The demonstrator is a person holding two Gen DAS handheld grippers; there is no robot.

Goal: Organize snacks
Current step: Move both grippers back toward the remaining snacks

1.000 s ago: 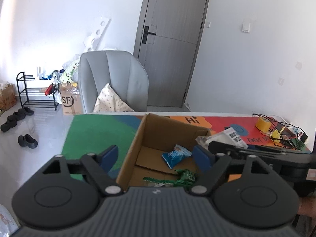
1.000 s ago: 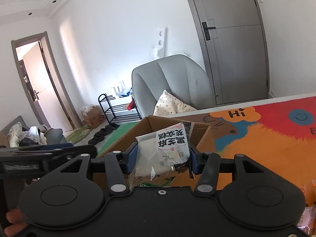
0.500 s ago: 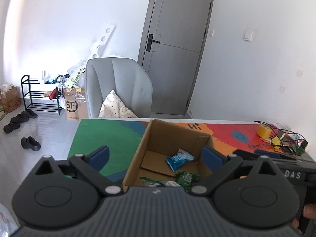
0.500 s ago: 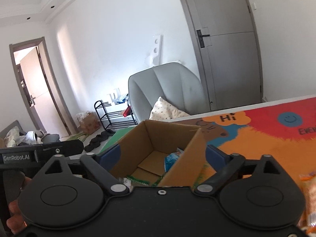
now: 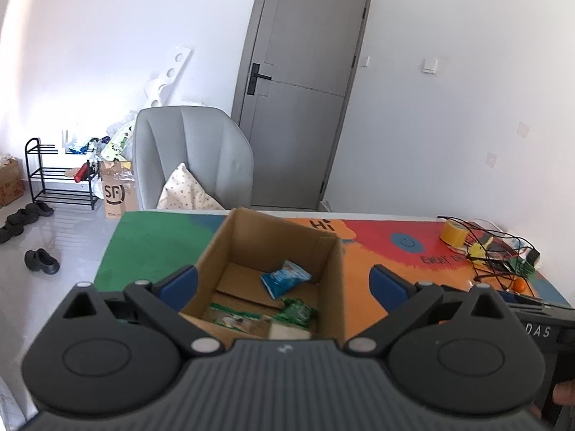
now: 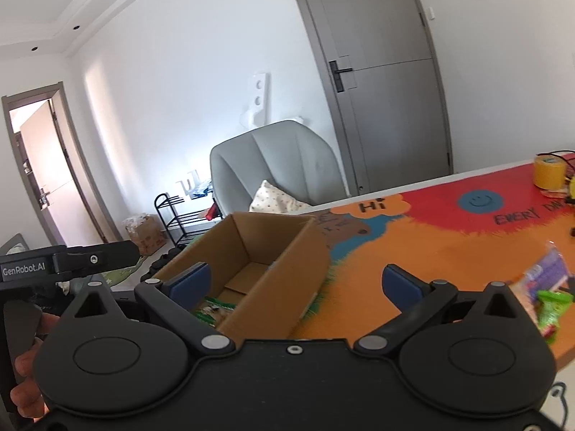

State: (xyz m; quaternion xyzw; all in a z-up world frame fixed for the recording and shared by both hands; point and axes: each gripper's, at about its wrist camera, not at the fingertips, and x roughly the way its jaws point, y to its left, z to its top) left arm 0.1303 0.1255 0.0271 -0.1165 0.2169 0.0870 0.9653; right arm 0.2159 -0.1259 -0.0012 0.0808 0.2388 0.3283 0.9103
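An open cardboard box (image 5: 273,240) stands on the colourful table mat (image 5: 151,244). Inside lie a blue snack packet (image 5: 285,278), a green packet (image 5: 296,310), a white packet (image 5: 289,331) and a green-and-white one (image 5: 233,318). My left gripper (image 5: 284,280) is open in front of the box, holding nothing. My right gripper (image 6: 296,282) hovers by the near right corner of the box (image 6: 280,273), its jaws opening with nothing between them. Loose snacks, a green packet (image 6: 551,309) and a purple one (image 6: 546,269), lie on the mat to its right.
A yellow tape roll (image 5: 453,232) and tangled cables (image 5: 499,251) sit at the table's far right. A grey chair (image 5: 190,158) with a cushion stands behind the table. A shoe rack (image 5: 54,179) and shoes are on the floor at left.
The right gripper let go of the white printed packet, which is now in the box, and its jaws spread wide. It swung to the right. The left jaws widened and pulled back.
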